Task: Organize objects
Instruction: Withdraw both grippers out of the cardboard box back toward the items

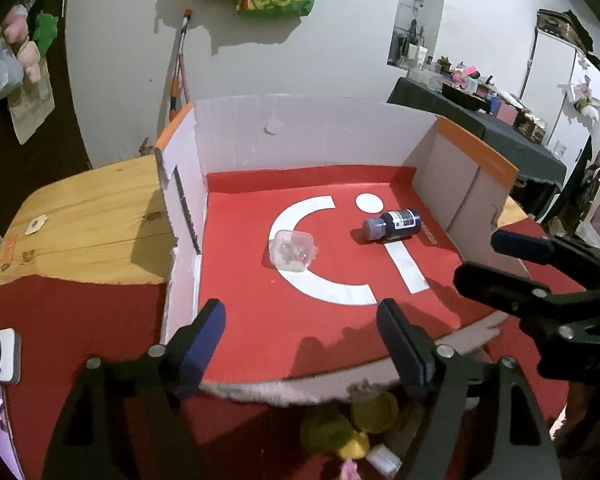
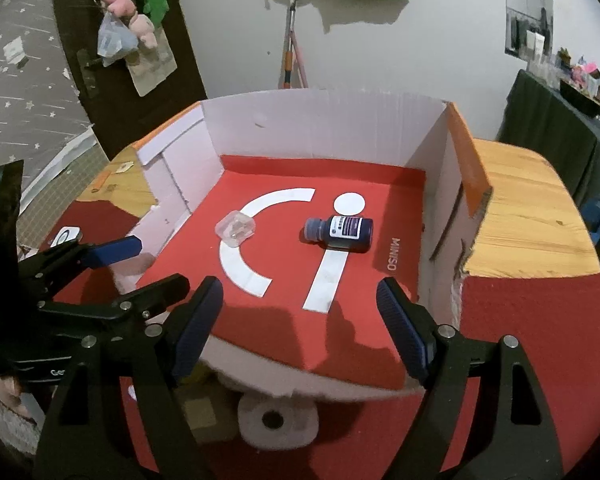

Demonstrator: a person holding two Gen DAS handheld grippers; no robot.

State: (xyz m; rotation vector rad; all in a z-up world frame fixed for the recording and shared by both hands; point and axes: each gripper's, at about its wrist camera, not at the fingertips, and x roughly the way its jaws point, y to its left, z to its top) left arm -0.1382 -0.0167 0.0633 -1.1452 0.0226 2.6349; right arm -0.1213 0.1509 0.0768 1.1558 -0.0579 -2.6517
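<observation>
inside box [image 2: 324, 128], bottle [image 2: 342, 233] lies beyond spread right tool [image 2: 300, 316].

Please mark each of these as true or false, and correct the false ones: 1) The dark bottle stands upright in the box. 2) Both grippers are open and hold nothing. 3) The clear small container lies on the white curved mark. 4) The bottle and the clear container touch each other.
1) False. The dark bottle lies on its side on the red floor of the box.
2) True. The left gripper and the right gripper both have their jaws apart with nothing between them.
3) True. The clear container rests on the white curved mark.
4) False. They lie apart, with red floor between them.
</observation>
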